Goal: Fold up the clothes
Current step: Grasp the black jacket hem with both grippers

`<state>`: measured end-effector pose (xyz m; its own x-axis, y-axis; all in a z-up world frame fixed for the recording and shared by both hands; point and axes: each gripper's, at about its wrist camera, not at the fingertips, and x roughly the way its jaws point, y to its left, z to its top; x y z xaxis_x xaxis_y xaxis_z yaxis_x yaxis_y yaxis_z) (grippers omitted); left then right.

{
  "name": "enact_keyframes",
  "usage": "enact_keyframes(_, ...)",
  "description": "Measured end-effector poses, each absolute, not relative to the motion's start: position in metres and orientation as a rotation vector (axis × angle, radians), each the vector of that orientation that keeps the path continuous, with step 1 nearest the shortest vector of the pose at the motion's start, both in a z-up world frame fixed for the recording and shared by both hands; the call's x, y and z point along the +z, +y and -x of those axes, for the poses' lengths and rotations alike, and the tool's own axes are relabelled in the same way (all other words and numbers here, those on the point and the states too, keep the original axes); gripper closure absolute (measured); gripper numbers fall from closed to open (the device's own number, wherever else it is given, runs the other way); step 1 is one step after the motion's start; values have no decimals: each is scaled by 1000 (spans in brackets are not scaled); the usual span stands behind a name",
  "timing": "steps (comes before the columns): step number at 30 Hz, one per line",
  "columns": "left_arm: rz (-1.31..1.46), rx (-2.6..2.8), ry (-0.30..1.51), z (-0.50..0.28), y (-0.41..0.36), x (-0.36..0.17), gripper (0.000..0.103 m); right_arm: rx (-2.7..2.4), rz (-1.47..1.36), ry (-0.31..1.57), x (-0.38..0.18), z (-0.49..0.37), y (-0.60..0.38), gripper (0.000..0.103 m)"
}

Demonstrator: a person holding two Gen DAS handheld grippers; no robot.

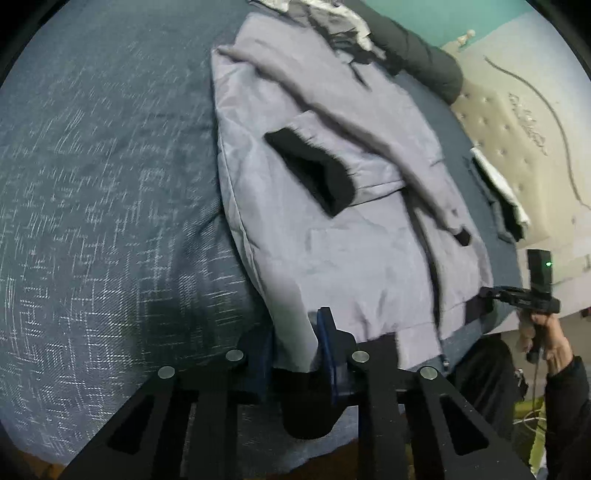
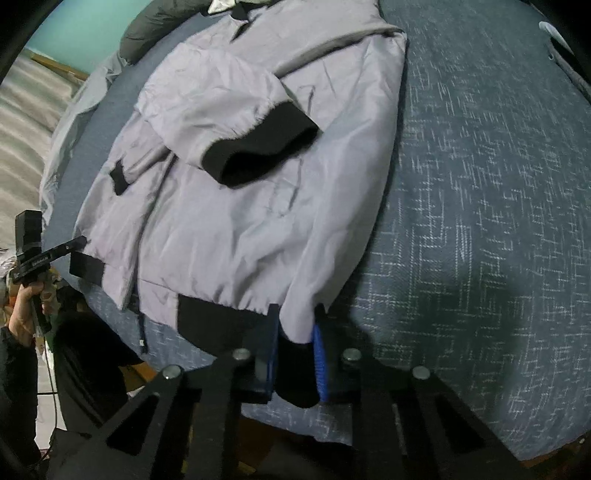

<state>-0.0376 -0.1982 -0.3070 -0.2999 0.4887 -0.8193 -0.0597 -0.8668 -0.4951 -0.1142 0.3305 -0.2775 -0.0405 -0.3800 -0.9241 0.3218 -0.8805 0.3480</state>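
A light grey jacket (image 1: 332, 177) with black cuffs and a black hem band lies spread on a dark blue patterned bed cover (image 1: 103, 192). Both sleeves are folded across its body. My left gripper (image 1: 295, 343) is shut on the jacket's bottom hem corner at the near edge of the bed. My right gripper (image 2: 297, 339) is shut on the other bottom hem corner of the jacket (image 2: 236, 184). The right gripper also shows in the left wrist view (image 1: 517, 295), and the left gripper shows in the right wrist view (image 2: 55, 254).
A dark green garment (image 1: 417, 51) and other clothes (image 1: 332, 18) lie at the head of the bed. A small folded pile (image 1: 498, 192) sits at the bed's far side. A beige tufted surface (image 1: 517, 122) lies beyond the bed cover (image 2: 480, 221).
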Motion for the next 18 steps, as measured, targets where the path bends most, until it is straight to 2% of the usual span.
enact_keyframes(6, 1679, 2188, -512, 45, -194, -319, 78, -1954, -1833, -98, -282, 109, 338, 83)
enact_keyframes(8, 1691, 2165, -548, 43, -197, -324, 70, -1948, -1842, -115, -285, 112, 337, 79)
enact_keyframes(13, 1685, 2151, -575, 41, -195, -332, 70, -1956, -1814, -77, -281, 105, 331, 79)
enact_keyframes(15, 1688, 2164, -536, 41, -191, -330, 74, -1965, -1790, -49, -275, 100, 327, 86)
enact_keyframes(16, 1684, 2176, -513, 41, -190, -327, 81, -1969, -1774, -34, -272, 97, 325, 89)
enact_keyframes(18, 1652, 2194, -493, 39, -189, -318, 86, -1975, -1746, -30, -263, 92, 325, 91)
